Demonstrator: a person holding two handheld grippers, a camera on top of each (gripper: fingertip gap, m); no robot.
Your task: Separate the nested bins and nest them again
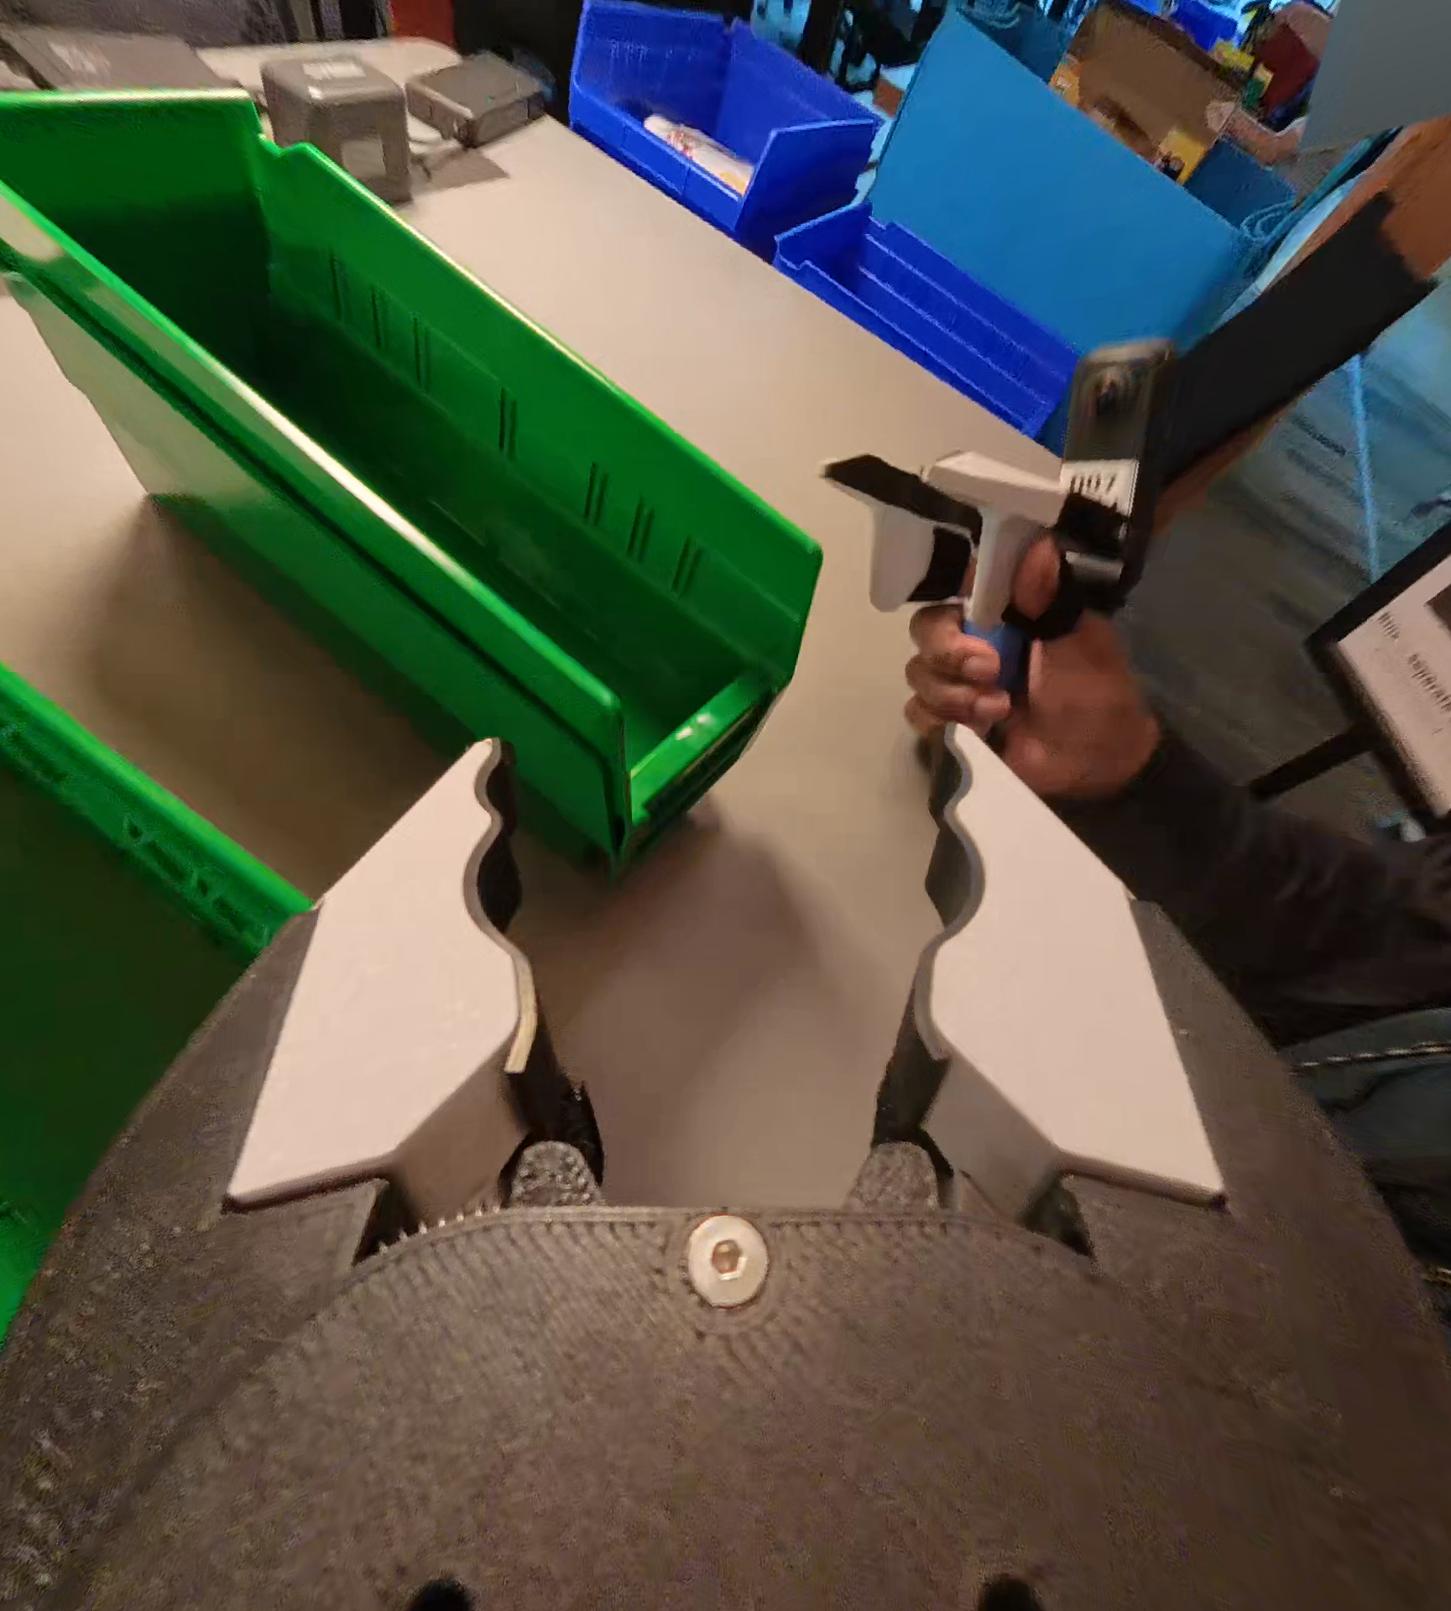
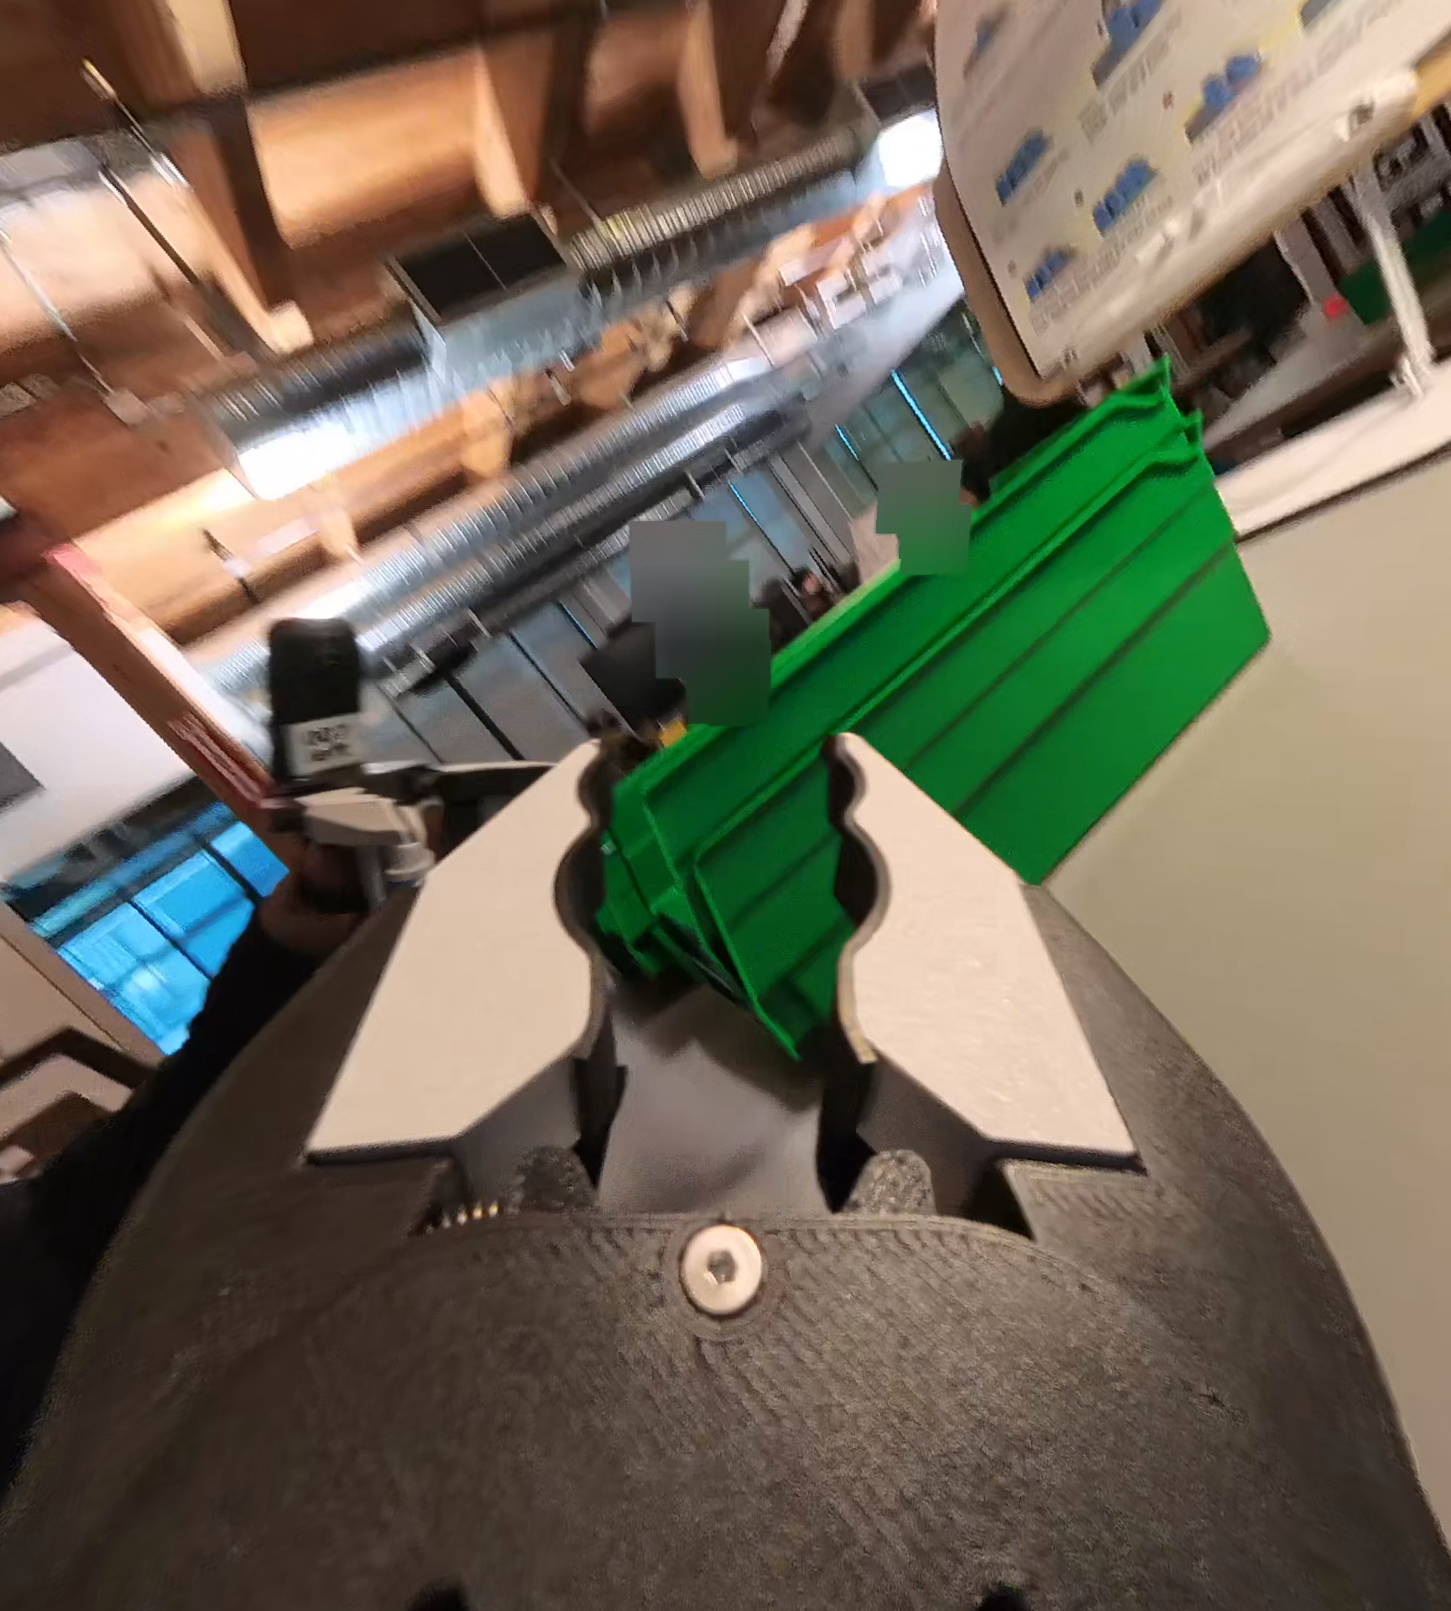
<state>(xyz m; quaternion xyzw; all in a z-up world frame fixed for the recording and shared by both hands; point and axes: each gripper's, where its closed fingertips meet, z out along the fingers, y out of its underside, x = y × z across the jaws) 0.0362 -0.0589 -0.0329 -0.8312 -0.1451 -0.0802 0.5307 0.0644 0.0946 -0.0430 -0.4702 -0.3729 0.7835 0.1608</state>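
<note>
The nested green bins (image 1: 408, 488) stand on the grey surface (image 1: 704, 366), just beyond the left claw (image 1: 726, 758), which is spread wide over bare surface with nothing between its fingers. Another green bin (image 1: 50, 915) sits at near left. The right claw (image 2: 717, 767) is spread, the bins' end between its fingers, unpinched. Blue bins (image 1: 704, 113) stand far off.

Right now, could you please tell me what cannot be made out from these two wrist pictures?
- Left wrist view: the second green bin is cut off by the left edge, so its full shape is unknown.
- Left wrist view: how many bins sit in the nested green stack is unclear, because the walls overlap.
- Right wrist view: the background is blurred.
- Right wrist view: the left gripper is blurred and its jaws are hidden.
</note>
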